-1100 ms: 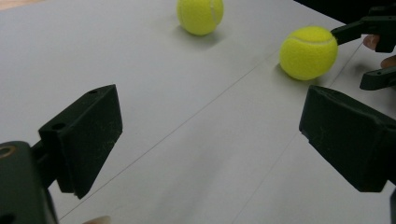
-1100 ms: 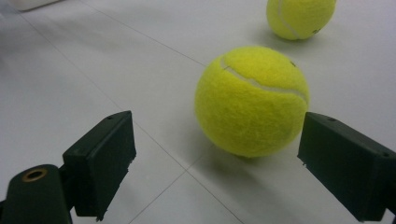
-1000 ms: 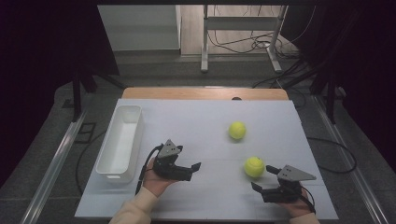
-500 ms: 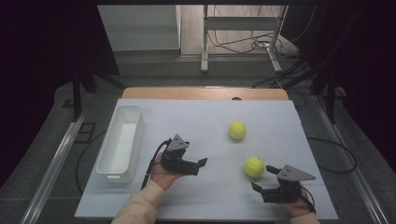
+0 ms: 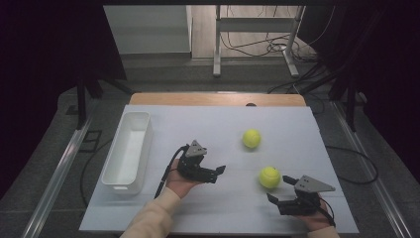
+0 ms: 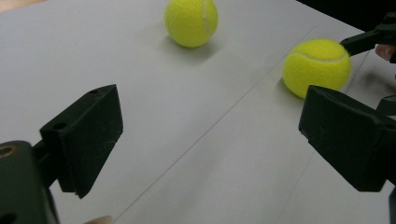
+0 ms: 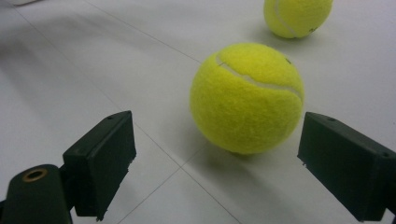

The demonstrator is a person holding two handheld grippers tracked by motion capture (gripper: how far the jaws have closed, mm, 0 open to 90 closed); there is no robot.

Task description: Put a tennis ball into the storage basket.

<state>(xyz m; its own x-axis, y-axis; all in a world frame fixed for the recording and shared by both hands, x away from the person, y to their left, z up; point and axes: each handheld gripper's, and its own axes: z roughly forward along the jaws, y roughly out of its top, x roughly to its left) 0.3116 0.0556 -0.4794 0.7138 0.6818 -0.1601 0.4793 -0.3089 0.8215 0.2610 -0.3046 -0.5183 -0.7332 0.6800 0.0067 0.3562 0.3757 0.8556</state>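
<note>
Approaching: right hand-held gripper (image 5: 278, 189), jaws spread, lines up on fuzzy yellow-green tennis ball (image 5: 269, 177) near white surface's (image 5: 223, 213) front right corner; left hand-held gripper (image 5: 218, 173) spread, empty; next, advance and close

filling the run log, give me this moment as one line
left claw: open, empty | right claw: open, facing near ball, not touching | far ball: free on table | bin: empty
</note>
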